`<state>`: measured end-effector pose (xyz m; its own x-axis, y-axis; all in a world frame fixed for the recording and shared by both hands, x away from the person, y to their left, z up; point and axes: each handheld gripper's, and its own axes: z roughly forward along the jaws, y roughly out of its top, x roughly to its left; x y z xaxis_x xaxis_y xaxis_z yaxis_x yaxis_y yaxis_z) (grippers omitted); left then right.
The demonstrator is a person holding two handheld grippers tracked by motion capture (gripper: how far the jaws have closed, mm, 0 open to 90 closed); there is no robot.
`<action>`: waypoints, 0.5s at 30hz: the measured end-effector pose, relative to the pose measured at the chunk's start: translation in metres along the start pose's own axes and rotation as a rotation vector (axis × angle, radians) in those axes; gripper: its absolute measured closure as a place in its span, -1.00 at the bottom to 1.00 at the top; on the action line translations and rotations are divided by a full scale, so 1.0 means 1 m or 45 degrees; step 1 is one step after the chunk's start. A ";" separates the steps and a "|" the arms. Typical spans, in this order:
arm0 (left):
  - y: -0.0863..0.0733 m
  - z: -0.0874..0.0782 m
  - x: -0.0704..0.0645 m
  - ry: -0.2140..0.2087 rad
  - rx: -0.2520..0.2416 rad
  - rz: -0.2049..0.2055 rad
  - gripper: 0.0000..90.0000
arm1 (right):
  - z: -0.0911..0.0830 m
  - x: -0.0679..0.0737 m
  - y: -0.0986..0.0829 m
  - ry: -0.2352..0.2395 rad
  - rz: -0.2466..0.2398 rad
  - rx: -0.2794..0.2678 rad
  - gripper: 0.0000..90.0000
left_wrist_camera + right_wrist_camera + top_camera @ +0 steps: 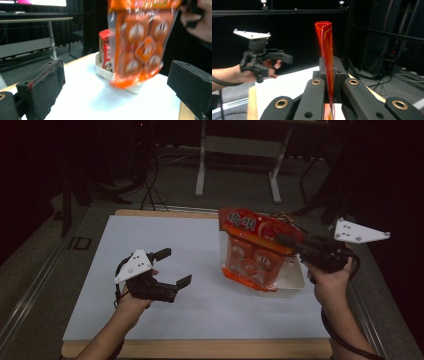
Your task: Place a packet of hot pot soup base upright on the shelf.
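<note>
Slippage is threatening: right gripper (292, 242) fingers are clenching only the snack bag (255, 252) edge above the tray (295, 282), left gripper (172, 267) fingers gaping idle.

A table (175, 351) with a light wooden top is standing on a grey floor (60, 270), its wood showing as a strip along the near edge and along the far edge. A white sheet (165, 245) is lying flat on it, covering nearly the whole top. On the sheet's right side a white tray (295, 282) is sitting, close to the right edge. In the left gripper view the tray (103, 71) is resting flat on the sheet (100, 100), and a red packet (105, 47) is standing upright inside it. The rest of the sheet is lying bare. Beyond the table, a pale frame (240, 150) is standing on the floor.
</note>
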<state>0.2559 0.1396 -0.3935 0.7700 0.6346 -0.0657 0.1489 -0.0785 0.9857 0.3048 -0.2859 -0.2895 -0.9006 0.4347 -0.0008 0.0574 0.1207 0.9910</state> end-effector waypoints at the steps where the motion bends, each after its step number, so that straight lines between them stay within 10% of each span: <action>1: -0.002 -0.001 0.000 0.003 0.003 -0.005 -0.95 | -0.005 -0.004 0.002 -0.013 0.005 -0.014 1.00; 15: -0.041 -0.006 0.005 -0.007 0.075 -0.024 -0.95 | -0.052 -0.039 0.004 -0.163 0.020 -0.015 1.00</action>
<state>0.2498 0.1499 -0.4337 0.7698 0.6325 -0.0854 0.1999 -0.1119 0.9734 0.3178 -0.3488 -0.2789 -0.8374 0.5467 -0.0018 0.0653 0.1032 0.9925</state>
